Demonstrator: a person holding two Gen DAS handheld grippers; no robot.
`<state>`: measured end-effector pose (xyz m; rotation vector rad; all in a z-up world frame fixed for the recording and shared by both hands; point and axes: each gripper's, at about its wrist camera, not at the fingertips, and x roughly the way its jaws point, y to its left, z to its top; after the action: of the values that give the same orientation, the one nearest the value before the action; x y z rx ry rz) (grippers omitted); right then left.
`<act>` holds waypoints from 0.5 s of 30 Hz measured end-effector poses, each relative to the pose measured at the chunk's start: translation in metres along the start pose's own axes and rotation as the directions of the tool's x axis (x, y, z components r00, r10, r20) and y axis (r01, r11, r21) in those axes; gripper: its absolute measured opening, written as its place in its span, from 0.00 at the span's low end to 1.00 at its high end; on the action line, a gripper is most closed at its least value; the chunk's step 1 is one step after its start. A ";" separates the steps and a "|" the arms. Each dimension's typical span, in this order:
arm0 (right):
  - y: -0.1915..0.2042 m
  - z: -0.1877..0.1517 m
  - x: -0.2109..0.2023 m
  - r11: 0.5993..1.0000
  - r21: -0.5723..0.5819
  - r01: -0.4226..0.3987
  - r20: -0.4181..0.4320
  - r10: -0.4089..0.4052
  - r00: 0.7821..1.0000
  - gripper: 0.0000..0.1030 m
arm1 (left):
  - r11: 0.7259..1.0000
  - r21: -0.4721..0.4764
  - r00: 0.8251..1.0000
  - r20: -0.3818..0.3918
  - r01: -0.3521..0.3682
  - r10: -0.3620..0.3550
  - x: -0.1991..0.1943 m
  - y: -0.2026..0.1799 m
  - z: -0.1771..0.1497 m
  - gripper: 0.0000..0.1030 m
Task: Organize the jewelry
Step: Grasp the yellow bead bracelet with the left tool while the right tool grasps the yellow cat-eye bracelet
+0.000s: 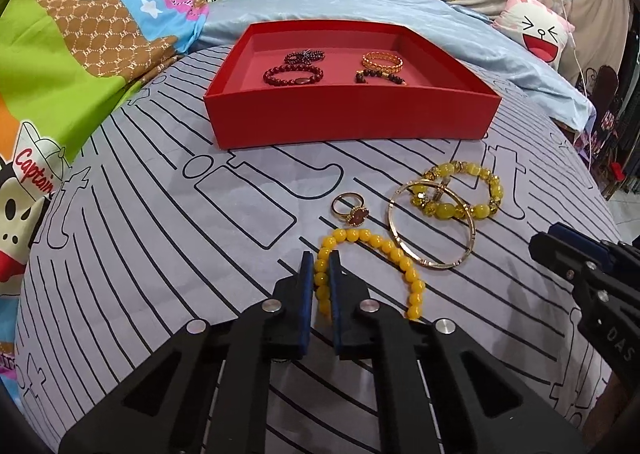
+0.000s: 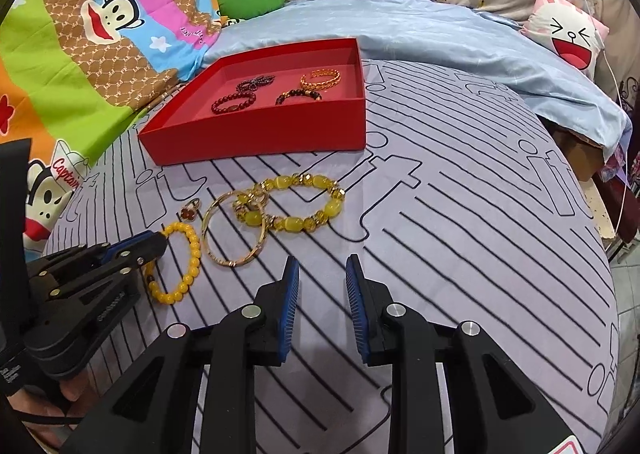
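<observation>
A red tray (image 1: 352, 122) (image 2: 256, 134) on the striped sheet holds several bracelets: dark red beads (image 1: 294, 74), a gold band (image 1: 382, 61). On the sheet lie a yellow bead bracelet (image 1: 372, 250) (image 2: 188, 266), a gold ring with a red stone (image 1: 349, 208) (image 2: 189, 210), a thin gold bangle (image 1: 432, 226) (image 2: 234, 232) and a chunky yellow stone bracelet (image 1: 460, 194) (image 2: 296, 202). My left gripper (image 1: 321, 260) (image 2: 160, 244) is closed on the left side of the yellow bead bracelet. My right gripper (image 2: 322, 266) (image 1: 544, 242) is open and empty, near the bangle.
A light blue blanket (image 1: 360, 10) lies behind the tray. Cartoon monkey bedding (image 1: 80, 34) is at the left. A pink-and-white cartoon pillow (image 1: 538, 30) sits at the back right. The bed's edge drops off at the right (image 2: 600, 214).
</observation>
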<state>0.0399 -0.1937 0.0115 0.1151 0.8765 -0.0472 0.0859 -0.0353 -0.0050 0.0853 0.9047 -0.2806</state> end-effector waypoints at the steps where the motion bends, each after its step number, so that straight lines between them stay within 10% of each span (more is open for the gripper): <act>1: -0.001 0.003 0.002 1.000 -0.003 0.004 0.001 -0.004 1.000 0.26 | 1.000 -0.001 1.000 0.003 -0.001 0.001 0.000 0.001 0.001 0.07; 15: 0.005 0.035 0.043 0.999 -0.031 0.037 -0.011 -0.038 0.999 0.30 | 1.000 -0.020 1.000 -0.002 -0.001 0.001 0.007 0.008 0.007 0.07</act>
<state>0.0945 -0.1928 0.0009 0.0698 0.8901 -0.0679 0.0977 -0.0299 -0.0063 0.0679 0.9096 -0.2707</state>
